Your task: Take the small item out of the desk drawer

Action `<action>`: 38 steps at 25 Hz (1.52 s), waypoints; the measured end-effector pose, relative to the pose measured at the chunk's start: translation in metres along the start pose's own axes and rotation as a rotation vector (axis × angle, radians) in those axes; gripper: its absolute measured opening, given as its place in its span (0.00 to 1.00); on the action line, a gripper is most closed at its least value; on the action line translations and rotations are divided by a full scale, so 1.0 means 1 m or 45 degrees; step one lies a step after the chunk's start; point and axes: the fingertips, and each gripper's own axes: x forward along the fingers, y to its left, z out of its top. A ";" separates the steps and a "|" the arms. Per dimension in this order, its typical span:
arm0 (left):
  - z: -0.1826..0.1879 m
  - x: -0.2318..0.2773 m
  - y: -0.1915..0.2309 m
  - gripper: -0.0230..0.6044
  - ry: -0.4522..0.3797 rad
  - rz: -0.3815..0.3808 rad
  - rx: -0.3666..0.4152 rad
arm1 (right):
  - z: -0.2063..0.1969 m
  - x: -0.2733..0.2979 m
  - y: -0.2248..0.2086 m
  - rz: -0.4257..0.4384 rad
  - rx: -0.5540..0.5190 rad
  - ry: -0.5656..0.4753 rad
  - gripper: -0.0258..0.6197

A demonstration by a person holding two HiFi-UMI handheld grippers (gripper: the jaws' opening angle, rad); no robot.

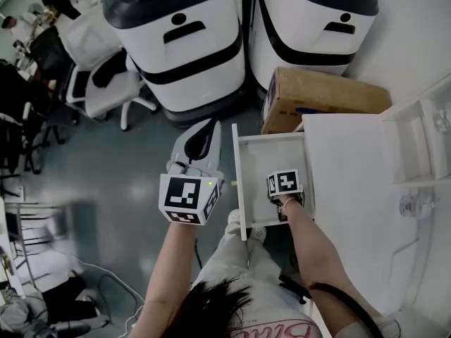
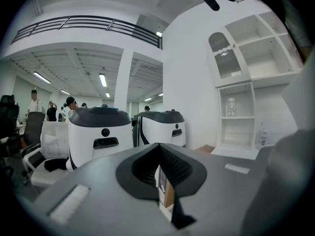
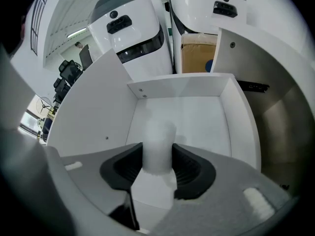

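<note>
Right gripper view showed the right tool (image 3: pixel 157 163) pinching a small white frosted cylinder (image 3: pixel 158 136), upright inside the open white desk drawer (image 3: pixel 98 117). Just left of the drawer, the left tool (image 2: pixel 160 167) clamped a thin printed cardboard piece (image 2: pixel 166 193).

Two grippers: left (image 2: pixel 162 177) and right (image 3: pixel 157 157). One carton (image 2: pixel 165 193) sits between the left jaws, and one cylinder (image 3: pixel 157 146) between the right jaws. One drawer (image 1: pixel 238 189) surrounds the right jaws. Two machines (image 1: pixel 180 48) stand beyond both pairs of jaws. One box (image 1: pixel 317 97) lies just past the drawer, ahead of the right jaws. One white chair (image 1: pixel 106 90) stands off to the left of the left jaws.
</note>
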 end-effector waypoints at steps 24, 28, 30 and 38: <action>0.028 -0.017 -0.014 0.05 -0.075 0.031 0.029 | 0.033 -0.083 0.019 0.060 -0.125 -0.183 0.31; 0.032 -0.019 -0.015 0.05 -0.084 0.032 0.040 | 0.038 -0.098 0.019 0.088 -0.128 -0.227 0.31; 0.035 -0.020 -0.016 0.05 -0.090 0.032 0.045 | 0.040 -0.106 0.019 0.104 -0.146 -0.250 0.31; 0.045 -0.023 -0.024 0.05 -0.119 0.023 0.067 | 0.048 -0.139 0.021 0.144 -0.205 -0.358 0.31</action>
